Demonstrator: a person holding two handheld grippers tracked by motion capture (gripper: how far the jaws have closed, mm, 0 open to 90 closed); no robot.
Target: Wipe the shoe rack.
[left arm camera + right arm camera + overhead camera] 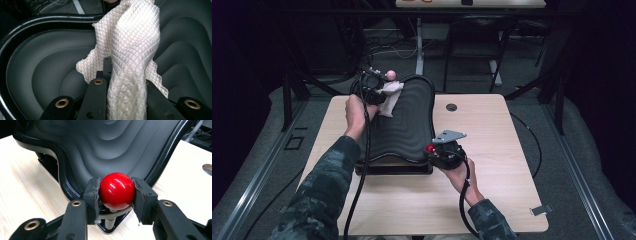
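Now cloth (132, 50) between left fingers (97, 97).

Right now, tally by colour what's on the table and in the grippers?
Black: 1, the ridged black tray
White: 1, the cloth clamped in the left gripper
Red: 1, the ball knob at the tray's corner, clamped in the right gripper
Pink: 1, a second ball knob at the tray's far end
Total: 4

Left gripper (379, 95): 11 o'clock of the high view, forearm stretched forward, jaws clamped together.
Right gripper (434, 150): 5 o'clock from it, jaws pinched, wrist bent inward.
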